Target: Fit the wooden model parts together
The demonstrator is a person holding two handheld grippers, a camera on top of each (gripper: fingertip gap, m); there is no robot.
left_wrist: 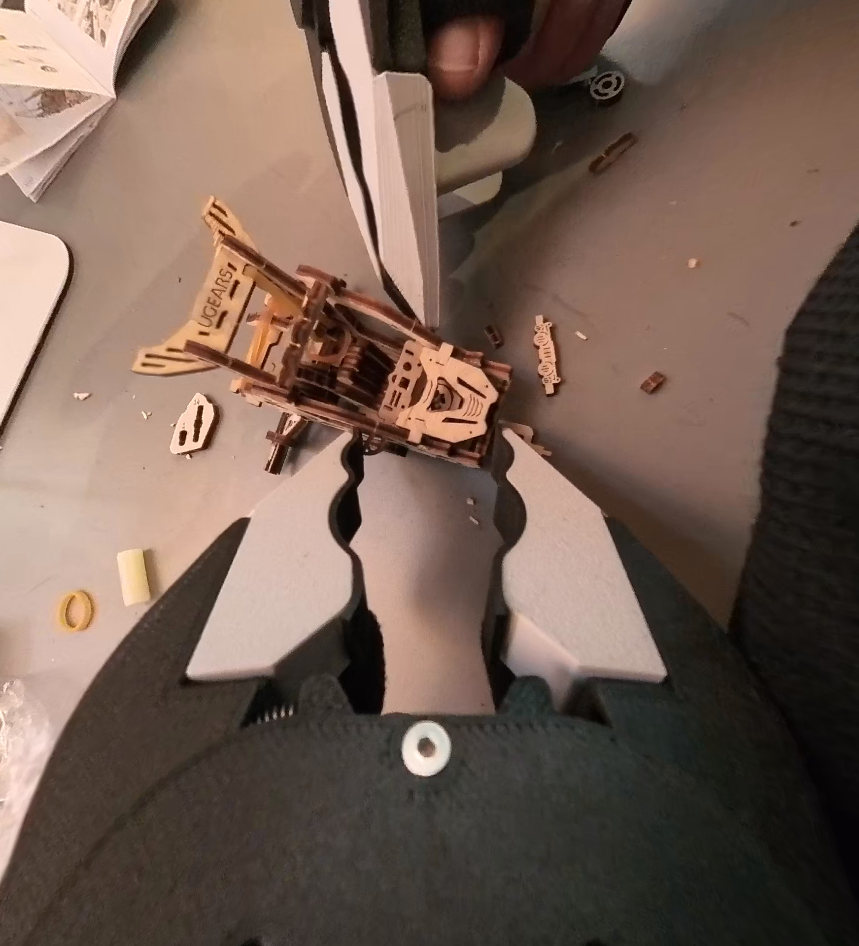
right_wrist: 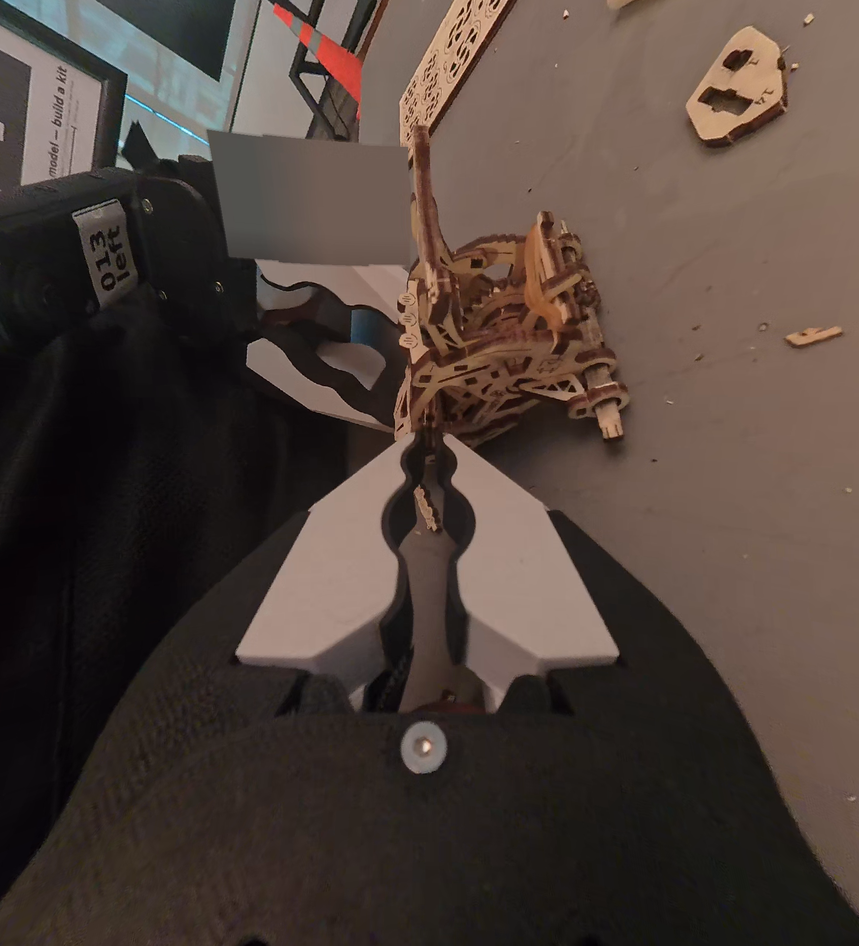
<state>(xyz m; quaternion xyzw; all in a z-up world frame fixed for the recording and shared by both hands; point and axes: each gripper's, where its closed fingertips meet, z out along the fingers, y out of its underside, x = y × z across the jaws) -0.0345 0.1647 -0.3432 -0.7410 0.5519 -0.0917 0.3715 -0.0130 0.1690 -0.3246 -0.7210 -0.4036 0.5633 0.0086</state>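
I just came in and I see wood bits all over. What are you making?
A person is building a wooden model with a pair of tongs in each hand. The left tongs grip the model's near end to steady it on the grey table. The right tongs are pinched nearly shut on a small thin wooden piece and bring it up against the model's side. Loose cut-out pieces, chips and a rubber band lie scattered around.

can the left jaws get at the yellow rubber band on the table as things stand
Probably not right now. The left gripper is shut on the wooden model, so it would have to let go first. The rubber band lies bare on the table, off to its left, nothing covering it.
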